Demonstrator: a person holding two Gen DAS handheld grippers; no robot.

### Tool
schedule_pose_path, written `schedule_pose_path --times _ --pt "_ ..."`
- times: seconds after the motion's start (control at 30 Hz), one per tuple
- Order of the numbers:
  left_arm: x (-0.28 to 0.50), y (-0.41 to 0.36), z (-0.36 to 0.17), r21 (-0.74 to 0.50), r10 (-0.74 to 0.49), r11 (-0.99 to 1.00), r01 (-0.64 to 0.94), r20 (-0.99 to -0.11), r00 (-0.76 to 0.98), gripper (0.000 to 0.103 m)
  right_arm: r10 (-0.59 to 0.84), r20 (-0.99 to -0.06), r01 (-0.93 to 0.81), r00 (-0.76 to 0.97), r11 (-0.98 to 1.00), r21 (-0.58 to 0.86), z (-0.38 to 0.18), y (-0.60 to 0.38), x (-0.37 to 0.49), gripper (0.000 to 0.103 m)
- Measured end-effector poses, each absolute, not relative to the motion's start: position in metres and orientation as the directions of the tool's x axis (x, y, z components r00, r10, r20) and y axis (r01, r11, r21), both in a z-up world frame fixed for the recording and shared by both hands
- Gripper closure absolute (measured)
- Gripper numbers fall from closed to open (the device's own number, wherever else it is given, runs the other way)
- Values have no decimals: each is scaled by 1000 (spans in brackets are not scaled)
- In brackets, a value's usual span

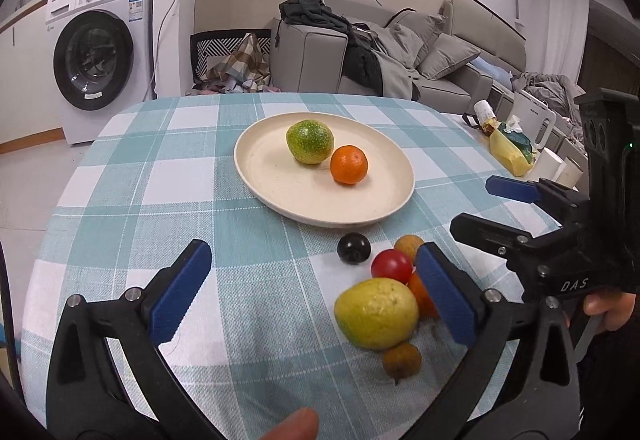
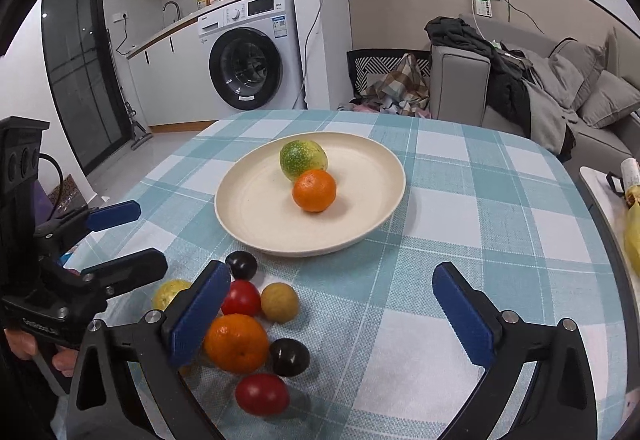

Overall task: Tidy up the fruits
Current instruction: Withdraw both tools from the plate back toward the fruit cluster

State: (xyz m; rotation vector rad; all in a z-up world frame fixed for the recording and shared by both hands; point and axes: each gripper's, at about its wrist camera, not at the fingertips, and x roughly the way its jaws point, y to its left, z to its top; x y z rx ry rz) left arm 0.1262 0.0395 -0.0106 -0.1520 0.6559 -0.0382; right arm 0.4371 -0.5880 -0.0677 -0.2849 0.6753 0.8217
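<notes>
Both claws are standing fully open and gripping nothing: the left claw [image 1: 316, 292] and the right claw [image 2: 336, 316] are hovering over the bench [image 1: 120, 200]. The green fruit [image 1: 309, 142] and an orange [image 1: 349, 165] are sitting on the plate [image 1: 280, 200]. Loose fruits [image 2: 256, 336] are clustering near the plate's near edge.
</notes>
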Motion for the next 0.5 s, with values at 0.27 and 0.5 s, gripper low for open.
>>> schedule_pose_path --times 0.27,0.5 --pt "101 37 -9 -172 -78 984 -38 -618 782 1 539 -673 -731 507 683 -3 -72 -600 424 0" --pt "102 27 -22 -154 -82 988 -24 -644 761 1 506 -702 -723 502 690 -19 -79 -612 415 0"
